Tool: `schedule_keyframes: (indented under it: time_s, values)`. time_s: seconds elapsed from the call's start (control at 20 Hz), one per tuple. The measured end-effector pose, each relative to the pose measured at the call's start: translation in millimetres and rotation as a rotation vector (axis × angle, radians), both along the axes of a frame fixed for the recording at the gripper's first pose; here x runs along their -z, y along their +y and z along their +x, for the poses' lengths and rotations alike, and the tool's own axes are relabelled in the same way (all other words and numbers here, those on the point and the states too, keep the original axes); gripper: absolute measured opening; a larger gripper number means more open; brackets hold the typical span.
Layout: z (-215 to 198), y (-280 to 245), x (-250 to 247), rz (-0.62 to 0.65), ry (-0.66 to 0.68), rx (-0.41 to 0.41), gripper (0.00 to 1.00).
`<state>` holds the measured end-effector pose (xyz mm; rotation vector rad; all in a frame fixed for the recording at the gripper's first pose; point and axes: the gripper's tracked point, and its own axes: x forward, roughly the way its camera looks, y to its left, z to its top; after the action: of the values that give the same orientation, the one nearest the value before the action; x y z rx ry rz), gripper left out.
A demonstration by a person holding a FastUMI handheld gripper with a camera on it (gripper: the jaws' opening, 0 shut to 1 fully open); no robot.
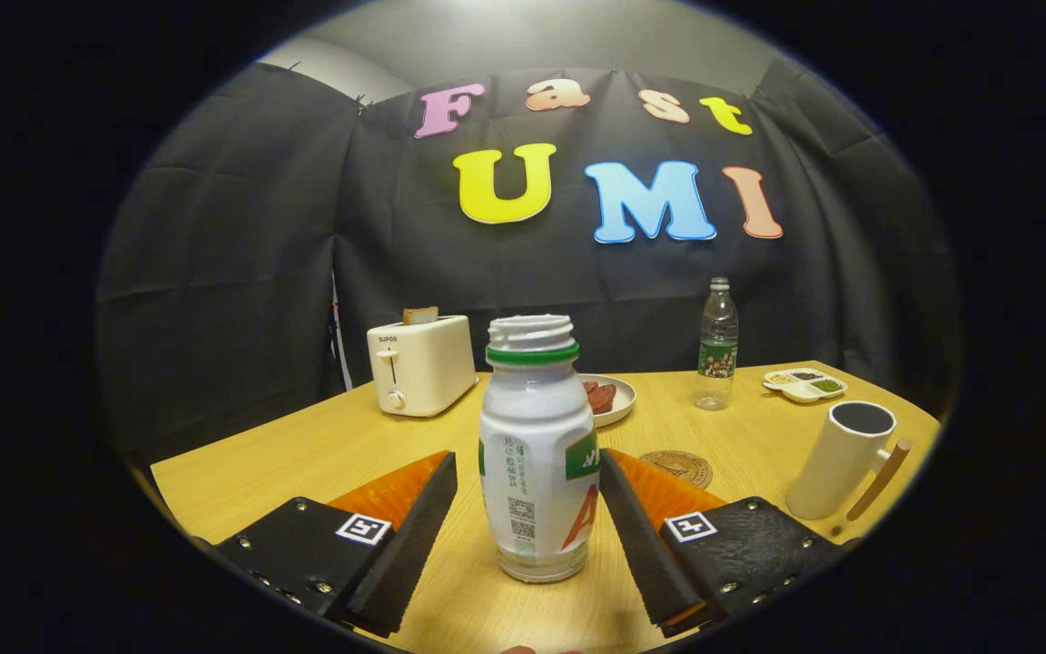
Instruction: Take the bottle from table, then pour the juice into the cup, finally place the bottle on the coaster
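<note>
The claw [527, 522] is open, its fingers flanking the uncapped bottle [534, 454] without pressing it; the right finger is close, the left stands apart. The bottle stands upright on the desk [323, 454]. To grasp well, both fingers should close evenly on the body, keeping it vertical. The cup [841, 459] and coaster [679, 467] lie beyond, to the right; a toaster [420, 365] sits against the cloth wall.
</note>
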<state>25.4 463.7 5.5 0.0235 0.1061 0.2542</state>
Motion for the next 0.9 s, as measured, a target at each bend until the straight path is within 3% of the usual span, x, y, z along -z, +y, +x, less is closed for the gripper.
schedule_keyframes:
  time_s: [0.25, 0.4, 0.6, 0.9]
  values:
    - [11.9, 0.4, 8.5, 0.005, 0.014, 0.03, 0.91]
    - [16.5, -0.5, 8.3, 0.014, 0.009, 0.039, 0.75]
    - [13.7, -2.0, 8.5, -0.005, -0.001, 0.06, 0.68]
    - [15.6, -2.9, 8.2, 0.013, 0.029, 0.072, 0.65]
